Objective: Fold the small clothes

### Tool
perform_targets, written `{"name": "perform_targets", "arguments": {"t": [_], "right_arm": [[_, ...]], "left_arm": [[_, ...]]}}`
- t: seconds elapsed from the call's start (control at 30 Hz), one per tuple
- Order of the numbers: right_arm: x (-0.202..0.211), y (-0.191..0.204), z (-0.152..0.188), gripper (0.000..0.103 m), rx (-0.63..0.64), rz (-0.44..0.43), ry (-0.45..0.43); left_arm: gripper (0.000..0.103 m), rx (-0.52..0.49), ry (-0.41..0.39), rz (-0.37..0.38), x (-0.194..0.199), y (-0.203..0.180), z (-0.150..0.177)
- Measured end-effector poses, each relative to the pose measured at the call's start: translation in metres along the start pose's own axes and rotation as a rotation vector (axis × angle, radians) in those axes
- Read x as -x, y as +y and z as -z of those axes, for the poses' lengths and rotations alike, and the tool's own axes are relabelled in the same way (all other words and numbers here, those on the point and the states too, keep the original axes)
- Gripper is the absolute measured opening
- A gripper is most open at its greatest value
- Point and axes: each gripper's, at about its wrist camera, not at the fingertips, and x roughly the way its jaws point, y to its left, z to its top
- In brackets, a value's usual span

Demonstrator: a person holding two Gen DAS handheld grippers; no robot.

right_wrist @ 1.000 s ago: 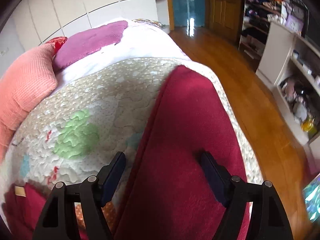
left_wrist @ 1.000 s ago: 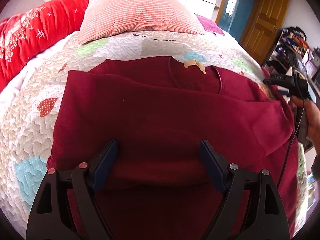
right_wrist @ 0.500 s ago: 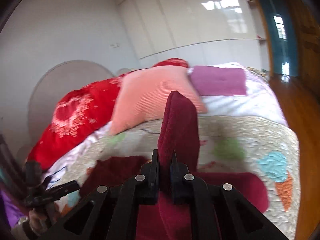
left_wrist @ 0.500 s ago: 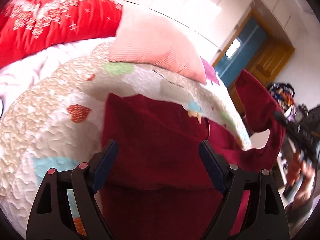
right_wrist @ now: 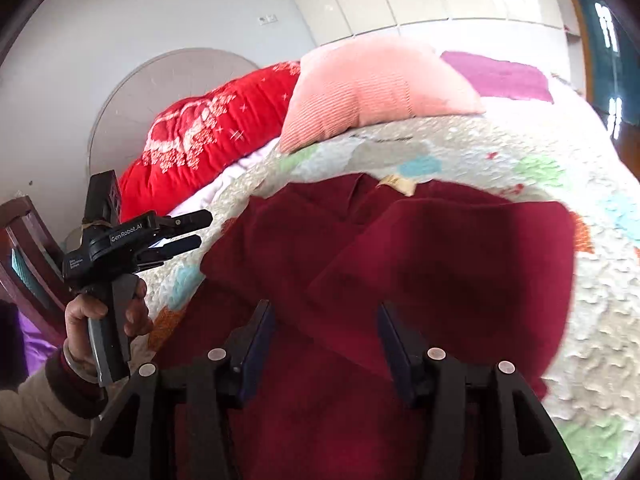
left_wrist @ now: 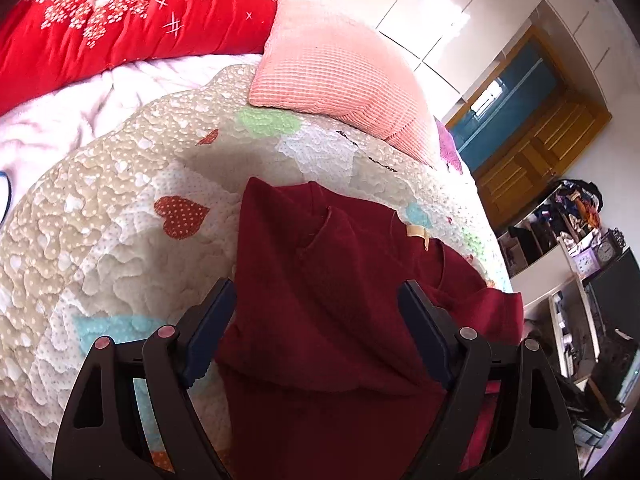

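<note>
Right gripper (right_wrist: 326, 338): jaws parted after just opening, nothing between the pads, poised above a dark red sweater (right_wrist: 420, 280). Left gripper (left_wrist: 316, 328): jaws spread wide, empty, above the sweater's left side; also seen from the right camera, gripped in a hand (right_wrist: 100, 320). Sweater spread on a patchwork quilt (left_wrist: 120, 240), 1 sleeve folded across the chest, tan neck label (left_wrist: 418, 233) showing. Beyond, a pink pillow (left_wrist: 340, 76) and red duvet (left_wrist: 120, 20).
</note>
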Motion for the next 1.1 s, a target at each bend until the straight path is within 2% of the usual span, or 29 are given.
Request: {"name": "perform_targets", "arguments": {"t": [0.1, 0.17, 0.2, 0.23, 0.27, 0.3, 0.33, 0.4, 0.5, 0.53, 0.57, 0.67, 0.73, 0.77, 0.87, 1.0, 1.07, 1.1], "right_arm": [[0.02, -0.024, 0.002, 0.053, -0.051, 0.107, -0.031], [0.025, -0.041, 0.004, 0.055, -0.107, 0.157, -0.02], [0.027, -0.049, 0.007, 0.055, -0.126, 0.188, -0.017], [0.027, -0.057, 0.006, 0.055, -0.142, 0.221, -0.019], [0.027, -0.063, 0.005, 0.055, -0.163, 0.253, -0.025], [0.025, -0.071, 0.003, 0.056, -0.192, 0.275, -0.031], [0.024, -0.079, 0.002, 0.056, -0.225, 0.285, -0.036], [0.017, -0.096, -0.001, 0.056, -0.288, 0.267, -0.039], [-0.003, -0.111, -0.01, 0.054, -0.312, 0.214, -0.002], [-0.01, -0.107, -0.013, 0.033, -0.294, 0.216, 0.015], [-0.011, -0.103, -0.017, 0.013, -0.264, 0.241, 0.014], [0.0, -0.093, -0.022, 0.011, -0.171, 0.375, -0.04], [-0.005, -0.1, -0.022, 0.004, -0.149, 0.525, -0.009], [-0.006, -0.108, -0.02, 0.005, -0.167, 0.533, 0.011], [0.013, -0.116, -0.009, 0.005, -0.247, 0.389, -0.004], [0.034, -0.086, 0.002, 0.005, -0.174, 0.278, -0.033], [0.024, -0.073, 0.014, 0.005, -0.159, 0.213, 0.014], [0.015, -0.07, 0.024, 0.005, -0.159, 0.226, 0.068]], "left_arm": [[0.084, -0.051, 0.043, -0.075, -0.027, -0.015, -0.006], [0.083, -0.062, 0.078, -0.1, -0.045, -0.022, -0.007], [0.078, -0.074, 0.081, -0.106, -0.051, -0.025, -0.007], [0.058, -0.089, 0.081, -0.113, -0.056, -0.029, -0.007], [0.044, -0.104, 0.083, -0.129, -0.059, -0.032, -0.008], [0.018, -0.106, 0.099, -0.116, -0.061, -0.034, -0.008], [0.014, -0.085, 0.109, -0.082, -0.06, -0.034, -0.009], [0.011, -0.079, 0.073, -0.04, -0.045, -0.037, -0.013], [0.01, -0.105, -0.04, -0.019, -0.007, -0.045, -0.016], [0.01, -0.099, -0.073, -0.009, 0.006, -0.044, -0.016], [0.01, -0.092, -0.098, -0.004, 0.016, -0.041, -0.015], [0.01, -0.103, -0.1, -0.048, 0.017, -0.032, -0.003], [0.01, -0.106, -0.057, -0.128, -0.004, -0.025, 0.009], [0.01, -0.089, -0.027, -0.155, -0.014, -0.018, 0.013], [0.01, -0.047, 0.007, -0.165, -0.032, -0.002, 0.022], [0.01, -0.061, -0.002, -0.173, -0.03, -0.004, 0.023], [0.011, -0.06, 0.001, -0.179, -0.031, -0.006, 0.023], [0.011, -0.056, 0.002, -0.179, -0.031, -0.005, 0.024]]}}
